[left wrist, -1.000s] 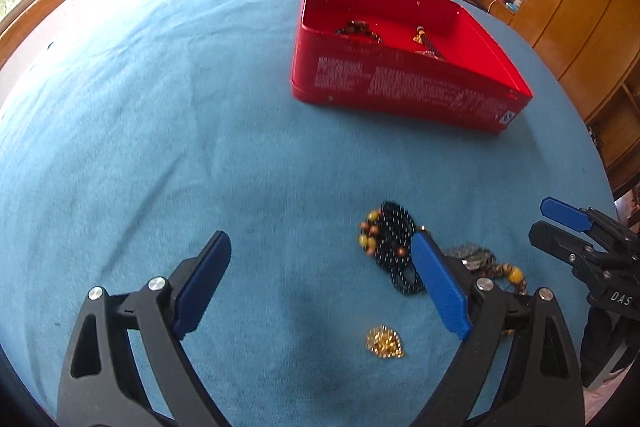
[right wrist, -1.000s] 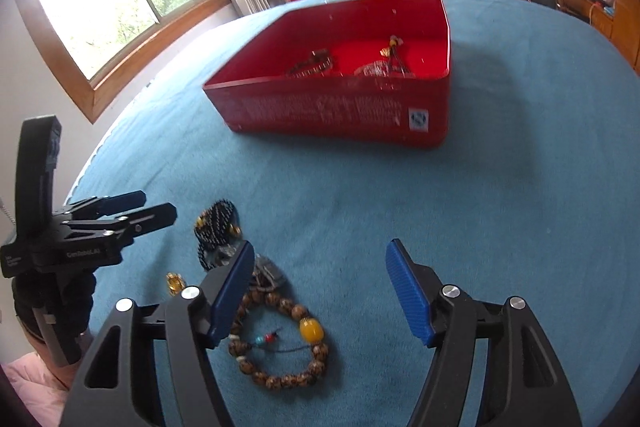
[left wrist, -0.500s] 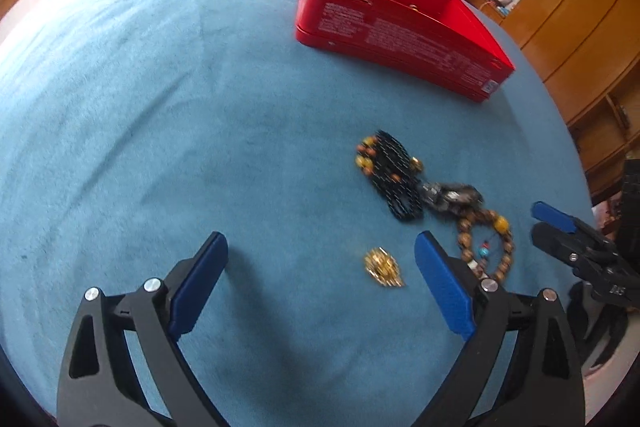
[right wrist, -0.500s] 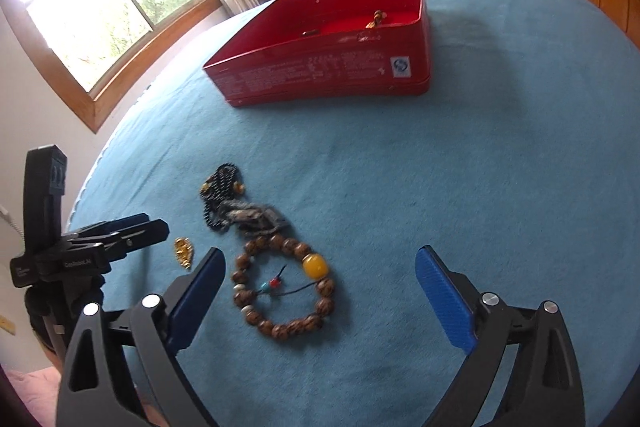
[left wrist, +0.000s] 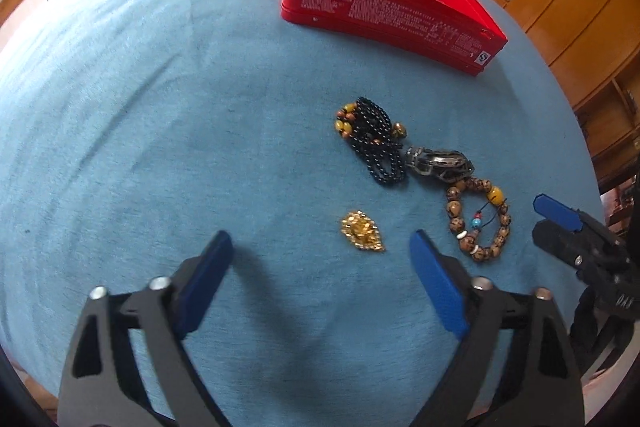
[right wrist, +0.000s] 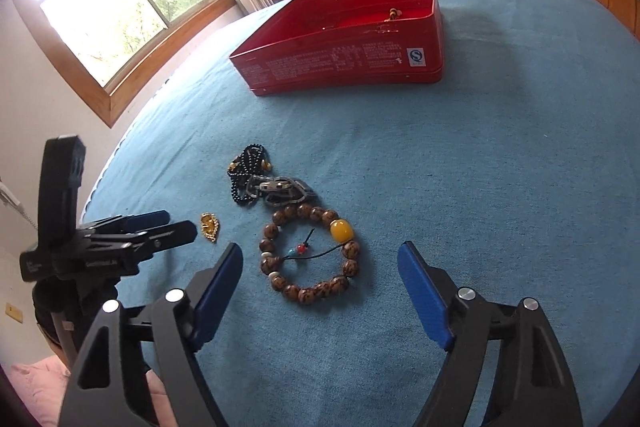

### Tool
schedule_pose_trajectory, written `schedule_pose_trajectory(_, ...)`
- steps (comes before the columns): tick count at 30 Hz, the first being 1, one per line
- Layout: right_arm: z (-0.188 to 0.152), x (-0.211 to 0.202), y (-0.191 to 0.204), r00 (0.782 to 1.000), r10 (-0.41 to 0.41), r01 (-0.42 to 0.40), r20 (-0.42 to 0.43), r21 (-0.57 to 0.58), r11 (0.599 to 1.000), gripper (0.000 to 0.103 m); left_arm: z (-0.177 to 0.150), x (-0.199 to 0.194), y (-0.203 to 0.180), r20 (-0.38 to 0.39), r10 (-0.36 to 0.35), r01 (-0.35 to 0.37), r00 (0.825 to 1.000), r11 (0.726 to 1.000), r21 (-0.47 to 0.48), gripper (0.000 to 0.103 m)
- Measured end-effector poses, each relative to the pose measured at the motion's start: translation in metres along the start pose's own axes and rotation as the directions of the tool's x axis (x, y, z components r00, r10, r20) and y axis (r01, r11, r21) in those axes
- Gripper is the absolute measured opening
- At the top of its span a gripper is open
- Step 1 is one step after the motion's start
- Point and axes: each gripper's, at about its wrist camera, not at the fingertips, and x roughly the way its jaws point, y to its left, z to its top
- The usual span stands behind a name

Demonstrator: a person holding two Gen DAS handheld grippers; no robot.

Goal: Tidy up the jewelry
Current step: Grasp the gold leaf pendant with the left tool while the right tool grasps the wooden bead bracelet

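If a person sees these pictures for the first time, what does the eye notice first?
First, the red tin at the far side of the blue cloth. Next, the jewelry lying loose in front of it: a wooden bead bracelet nearest the open right gripper, and a gold pendant before the open left gripper.

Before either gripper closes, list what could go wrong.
1. The wooden bead bracelet touches the metal clasp piece, which overlaps the black bead strand; lifting one may drag the others.
2. The gold pendant lies flat on the blue cloth; the left gripper may pinch fabric.
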Motion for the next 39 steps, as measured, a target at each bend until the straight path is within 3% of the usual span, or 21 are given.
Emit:
schedule_pose_trajectory(2, 0.0, -0.002, 0.001, 1.0, 0.004, -0.004, 0.005, -0.006, 1.0, 0.077, 0.005, 0.005, -0.006, -0.031, 0.023, -0.023, 0.999, 1.0, -0.005, 0.064)
schedule_pose_trajectory(5, 0.0, -0.004, 0.003, 1.0, 0.012, -0.012, 0.017, -0.016, 1.0, 0.077, 0.012, 0.01, -0.016, -0.055, 0.057, -0.058, 0.997, 0.998, -0.008, 0.057)
schedule_pose_trajectory(9, 0.0, -0.005, 0.003, 0.999, 0.025, -0.024, 0.021, -0.023, 0.999, 0.077, 0.018, 0.016, -0.026, -0.079, 0.058, -0.06, 0.995, 0.998, -0.028, 0.049)
schedule_pose_trajectory(16, 0.005, 0.001, -0.004, 0.999, 0.034, -0.034, 0.015, -0.024, 0.999, 0.077, 0.026, 0.022, -0.033, -0.099, 0.017, -0.026, 0.995, 0.996, -0.089, 0.016)
schedule_pose_trajectory(29, 0.003, 0.008, -0.014, 0.999, 0.027, -0.028, -0.038, -0.031, 0.999, 0.077, 0.024, 0.023, -0.036, -0.064, -0.005, 0.001, 0.998, 0.998, -0.064, 0.015)
schedule_pose_trajectory(31, 0.003, 0.009, -0.012, 0.999, 0.006, -0.008, -0.052, -0.046, 0.999, 0.073, 0.021, 0.019, -0.03, -0.055, -0.011, 0.008, 0.998, 0.998, -0.064, 0.015)
schedule_pose_trajectory(33, 0.003, 0.01, -0.01, 0.998, -0.01, 0.006, -0.068, -0.057, 0.998, 0.062, 0.018, 0.014, -0.027, -0.043, -0.015, 0.012, 0.999, 0.998, -0.06, 0.015)
schedule_pose_trajectory(39, 0.008, 0.023, -0.001, 0.993, -0.054, 0.044, -0.103, -0.1, 0.994, 0.056, 0.015, 0.004, -0.024, -0.015, -0.031, 0.03, 0.999, 0.999, -0.04, 0.015)
